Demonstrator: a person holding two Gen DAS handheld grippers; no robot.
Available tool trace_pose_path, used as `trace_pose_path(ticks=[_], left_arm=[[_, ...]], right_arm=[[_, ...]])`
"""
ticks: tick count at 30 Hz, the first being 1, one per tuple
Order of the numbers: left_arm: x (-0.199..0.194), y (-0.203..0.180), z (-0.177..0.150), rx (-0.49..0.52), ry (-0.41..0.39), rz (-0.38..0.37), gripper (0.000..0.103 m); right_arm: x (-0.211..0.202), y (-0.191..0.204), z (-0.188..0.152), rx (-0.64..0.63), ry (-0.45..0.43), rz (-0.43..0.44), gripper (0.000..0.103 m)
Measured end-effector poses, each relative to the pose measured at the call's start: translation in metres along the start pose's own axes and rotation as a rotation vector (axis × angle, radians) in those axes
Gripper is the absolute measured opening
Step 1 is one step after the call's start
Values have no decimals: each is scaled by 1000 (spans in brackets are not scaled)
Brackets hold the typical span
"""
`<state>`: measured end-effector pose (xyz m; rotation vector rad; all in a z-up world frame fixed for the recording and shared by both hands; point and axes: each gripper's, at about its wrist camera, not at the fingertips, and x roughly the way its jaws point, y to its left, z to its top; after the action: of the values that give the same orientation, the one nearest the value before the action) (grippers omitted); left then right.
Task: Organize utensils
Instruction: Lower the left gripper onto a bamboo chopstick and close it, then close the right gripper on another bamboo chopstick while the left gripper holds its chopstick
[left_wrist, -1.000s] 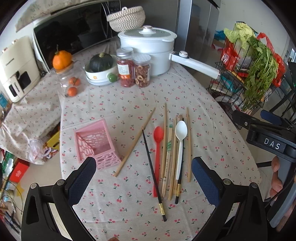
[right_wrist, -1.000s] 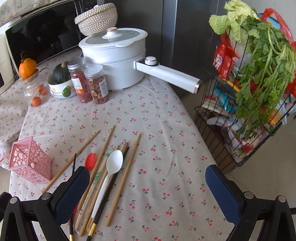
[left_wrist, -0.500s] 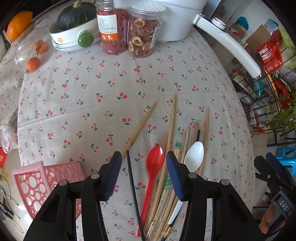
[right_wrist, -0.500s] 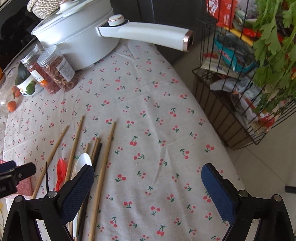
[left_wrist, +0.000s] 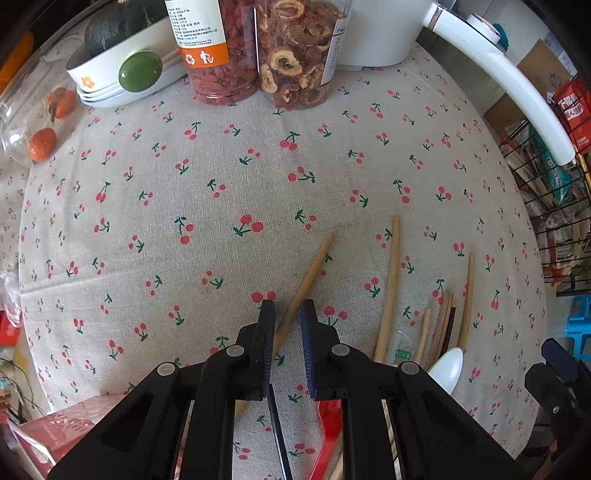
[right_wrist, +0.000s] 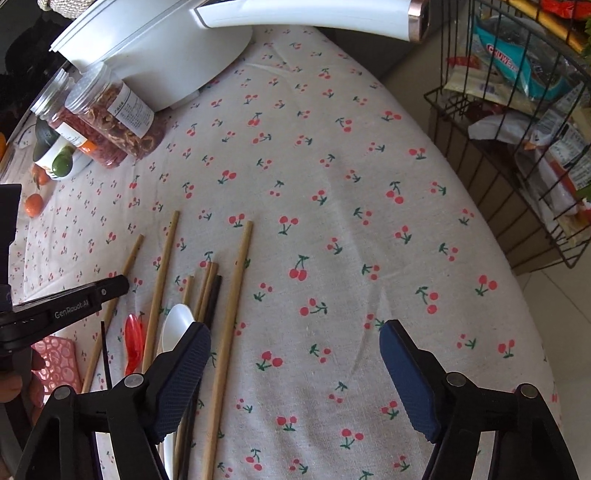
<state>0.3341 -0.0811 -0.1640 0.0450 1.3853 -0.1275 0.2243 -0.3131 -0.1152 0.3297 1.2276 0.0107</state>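
Chopstick (left_wrist: 309, 271) slanting between narrowed left claw (left_wrist: 287, 314) fingers, cherry tablecloth (left_wrist: 207, 192)

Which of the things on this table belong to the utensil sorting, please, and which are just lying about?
Part of the job:
- bamboo chopsticks
- black chopstick
- red spoon
- white spoon
- pink holder

Just lying about:
- two snack jars
- white pot
- fruit bowl
- wire basket

Your left gripper (left_wrist: 287, 314) is low over the tablecloth, its jaws narrowed to a slim gap. Your right gripper (right_wrist: 295, 354) hovers with jaws spread wide.
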Motion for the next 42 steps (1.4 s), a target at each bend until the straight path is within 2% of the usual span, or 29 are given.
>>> trace_pose_path(ticks=[3, 5, 10, 17, 23, 32, 36, 38, 40, 42], left_arm=[[-2, -3, -2, 17, -1, 14, 9], [-9, -3, -6, 19, -18, -3, 6], [-48, -2, -30, 20, -92, -56, 6], [-113, 7, -61, 35, -234, -112, 6], [-161, 16, -102, 62, -349, -159, 6], [-193, 42, -165, 37, -474, -210, 6], [-197, 51, -178, 33, -500, -223, 6], [-199, 53, -183, 37, -509, -225, 6], [-200, 56, -188, 38, -514, -232, 6], [-204, 60, -193, 39, -521, -243, 6]], right_arm=[[5, 2, 1, 3, 10, 1, 78], [9, 2, 1, 5, 16, -4, 76], [19, -3, 2, 25, 37, -4, 67], [31, 2, 0, 26, 65, 27, 56], [39, 14, 0, 1, 74, 44, 48], [56, 30, 2, -5, 79, 66, 35], [58, 45, 1, -80, 35, 1, 25], [61, 54, -2, -146, 17, -55, 11], [62, 58, -4, -175, 7, -79, 8], [60, 54, -4, -150, 5, -66, 6]])
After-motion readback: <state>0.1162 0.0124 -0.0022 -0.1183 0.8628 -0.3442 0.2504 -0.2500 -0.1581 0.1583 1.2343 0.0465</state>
